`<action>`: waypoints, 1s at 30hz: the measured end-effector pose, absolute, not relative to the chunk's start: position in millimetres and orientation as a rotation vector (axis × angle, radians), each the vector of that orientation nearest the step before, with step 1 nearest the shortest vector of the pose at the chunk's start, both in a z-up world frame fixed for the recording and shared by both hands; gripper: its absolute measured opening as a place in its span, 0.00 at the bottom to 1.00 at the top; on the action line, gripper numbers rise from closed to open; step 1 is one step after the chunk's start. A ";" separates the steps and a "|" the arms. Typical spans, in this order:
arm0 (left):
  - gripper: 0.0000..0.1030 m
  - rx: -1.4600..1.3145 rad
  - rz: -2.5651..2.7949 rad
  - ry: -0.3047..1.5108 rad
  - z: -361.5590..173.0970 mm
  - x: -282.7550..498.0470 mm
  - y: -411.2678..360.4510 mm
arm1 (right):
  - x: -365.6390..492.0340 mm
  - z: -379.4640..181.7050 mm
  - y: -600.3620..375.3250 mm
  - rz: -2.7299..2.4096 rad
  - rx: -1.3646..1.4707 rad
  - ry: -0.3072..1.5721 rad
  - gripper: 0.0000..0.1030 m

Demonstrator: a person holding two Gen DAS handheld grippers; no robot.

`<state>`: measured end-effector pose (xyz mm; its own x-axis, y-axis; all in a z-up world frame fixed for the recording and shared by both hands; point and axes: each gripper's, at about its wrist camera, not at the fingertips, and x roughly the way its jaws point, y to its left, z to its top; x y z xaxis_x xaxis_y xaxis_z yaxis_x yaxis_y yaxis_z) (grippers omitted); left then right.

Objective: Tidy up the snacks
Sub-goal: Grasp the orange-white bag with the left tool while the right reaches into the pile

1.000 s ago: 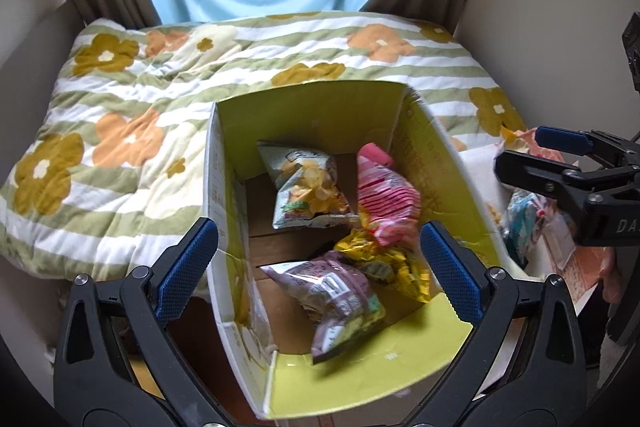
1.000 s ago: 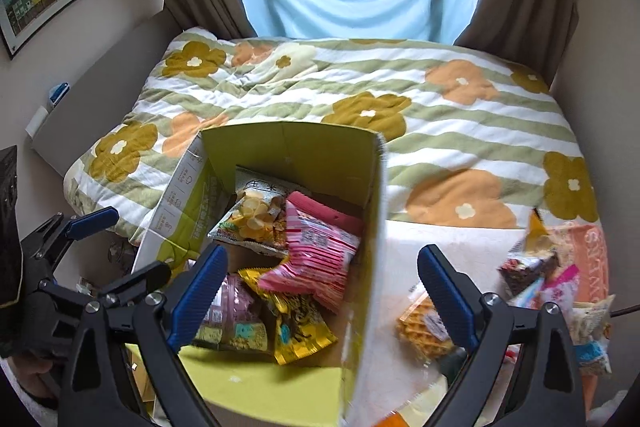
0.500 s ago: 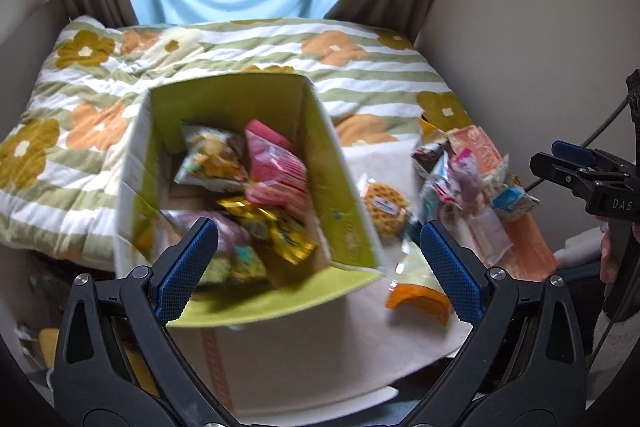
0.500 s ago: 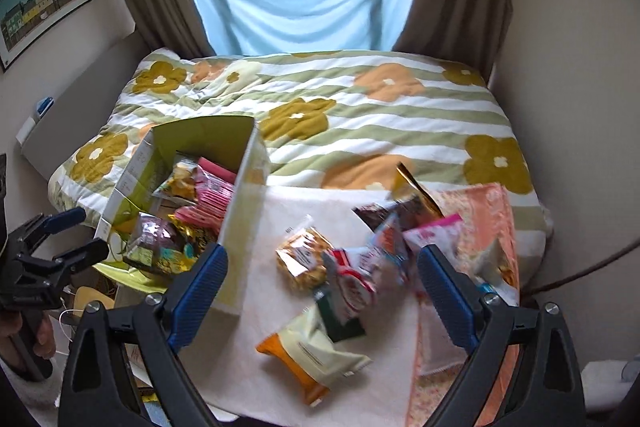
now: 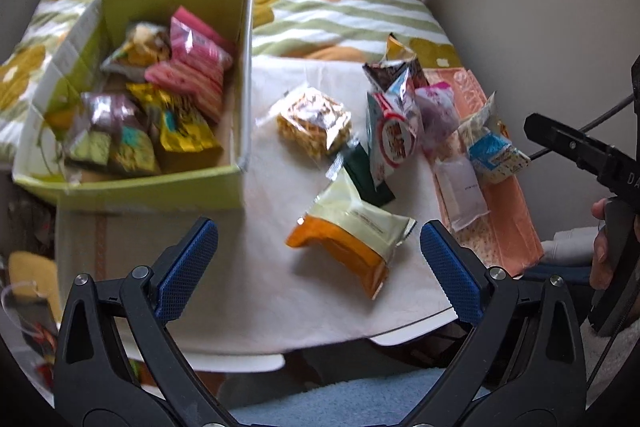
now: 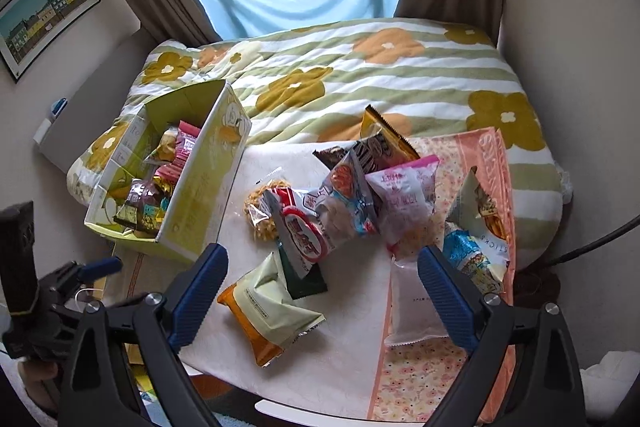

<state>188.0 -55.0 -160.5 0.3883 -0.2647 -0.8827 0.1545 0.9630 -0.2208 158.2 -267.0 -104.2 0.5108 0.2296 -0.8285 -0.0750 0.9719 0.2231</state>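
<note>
Risk check, both hand-held grippers empty. Left hand-held gripper point(image 5: 318, 275) stands wide open above the near edge of the tabletop point(image 5: 248, 291); nothing sits between its blue pads. Right hand-held gripper point(image 6: 322, 297) is likewise spread wide and holds nothing.

Snack positions: green box point(image 5: 160, 183) at the left of the left wrist view already carries several packets, pink, yellow and brown among them. Loose pile lies at centre and right of the frame, on the white cloth and the peach patterned cloth point(image 5: 504, 227). Orange-and-cream packet point(image 5: 348, 239) lies nearest, low centre in both views, just above the gap of each hand-held gripper. Dark green packet point(image 5: 366, 175) is tucked partly under it and under the red-and-white packet point(image 5: 390, 139). Clear noodle-like packet point(image 5: 314, 125) lies alone, between box and pile.

Judged hazards:
1. Both hand-held grippers face the same orange-and-cream packet; if both go for it they may collide.
2. Packets are puffed and glossy; a pinch on the inflated middle may slip or crush the contents. A seam edge looks the safer hold.
3. Overlap in the pile: lifting 1 packet may drag a neighbour off the tabletop, most likely the clear white sachet point(image 5: 460, 187) and the blue-printed packet point(image 5: 494, 151) near the right edge.
4. Box sits at the left tabletop edge, beside the bed point(image 5: 340, 7); a knock to its wall may shift it.
5. Left wrist view is blurred, so fine edges are uncertain.
</note>
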 end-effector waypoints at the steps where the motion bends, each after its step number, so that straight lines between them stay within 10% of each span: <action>1: 0.98 -0.120 -0.256 1.153 -165.3 186.5 -58.8 | 159.7 -109.3 -270.4 0.197 0.178 1.029 0.92; 30: 0.96 -0.473 0.034 1.277 -293.0 214.8 -113.9 | 240.5 -253.0 -296.7 0.147 0.925 1.172 0.92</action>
